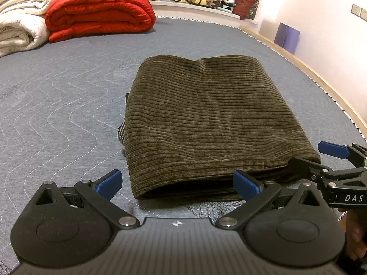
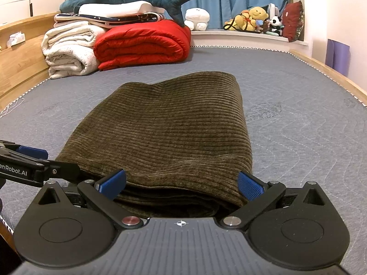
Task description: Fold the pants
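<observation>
- Corduroy is the fabric here: in the left wrist view, the olive-brown ribbed corduroy pants (image 1: 213, 119) lie folded into a thick rectangular bundle on the grey-blue quilted mattress (image 1: 59, 105), with the stacked layer edges facing the camera.
- Left gripper (image 1: 177, 182), black with blue finger pads, sits low at the bundle's near left corner; its jaws are spread wide and pinch nothing, one pad over bare mattress, the other just at the layered edge.
- Right gripper (image 1: 312, 158) enters from the right at the near right corner; from this view I cannot tell how its jaws stand.
- Right wrist view: the same pants (image 2: 165, 128) fill the middle, the near edge lying between this gripper's fingers.
- Right gripper (image 2: 181, 182) has its jaws spread on either side of that edge, closing on nothing; the left gripper (image 2: 34, 160) shows at the left border.
- Handling, as a judgement: the cloth looks soft, thick and moderately heavy, with a grippy ribbed pile unlikely to slip; layers may slide apart or sag if lifted.
- Best hold would be both near corners, pinching through all layers at once.
- Beyond lie a folded red quilt (image 2: 142, 43) and cream blankets (image 2: 68, 50), well apart.
</observation>
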Demonstrator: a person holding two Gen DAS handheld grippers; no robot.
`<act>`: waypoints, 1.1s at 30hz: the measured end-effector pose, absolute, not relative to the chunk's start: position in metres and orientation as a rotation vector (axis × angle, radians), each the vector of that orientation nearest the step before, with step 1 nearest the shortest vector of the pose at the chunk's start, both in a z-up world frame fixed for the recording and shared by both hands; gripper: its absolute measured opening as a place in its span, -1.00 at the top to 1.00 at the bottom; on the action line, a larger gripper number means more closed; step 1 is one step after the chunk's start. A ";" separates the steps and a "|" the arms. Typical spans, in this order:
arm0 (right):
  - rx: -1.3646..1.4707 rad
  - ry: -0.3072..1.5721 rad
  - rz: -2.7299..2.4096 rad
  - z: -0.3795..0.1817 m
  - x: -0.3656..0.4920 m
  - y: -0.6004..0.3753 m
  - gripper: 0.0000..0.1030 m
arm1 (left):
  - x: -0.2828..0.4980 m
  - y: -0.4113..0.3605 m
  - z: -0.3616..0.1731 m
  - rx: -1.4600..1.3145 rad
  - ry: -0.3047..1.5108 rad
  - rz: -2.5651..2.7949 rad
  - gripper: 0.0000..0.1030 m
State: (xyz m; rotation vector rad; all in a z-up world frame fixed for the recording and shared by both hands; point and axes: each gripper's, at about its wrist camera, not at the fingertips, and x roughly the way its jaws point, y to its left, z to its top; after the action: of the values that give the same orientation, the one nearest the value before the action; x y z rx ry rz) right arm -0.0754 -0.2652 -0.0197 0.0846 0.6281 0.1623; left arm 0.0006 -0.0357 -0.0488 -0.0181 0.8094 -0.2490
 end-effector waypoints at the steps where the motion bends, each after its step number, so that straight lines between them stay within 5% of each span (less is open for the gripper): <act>1: 0.085 0.628 0.162 -0.020 -0.075 -0.265 -0.99 | 0.000 -0.036 -0.048 -0.018 0.808 -0.251 -0.99; 33: 0.089 0.629 0.173 -0.020 -0.076 -0.264 -0.99 | -0.003 -0.038 -0.047 -0.004 0.779 -0.273 -0.99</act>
State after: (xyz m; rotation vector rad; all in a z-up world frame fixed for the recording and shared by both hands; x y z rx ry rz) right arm -0.0764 -0.2642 -0.0201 0.0895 0.6295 0.1733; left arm -0.0034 -0.0376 -0.0468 -0.0036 0.7792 -0.2731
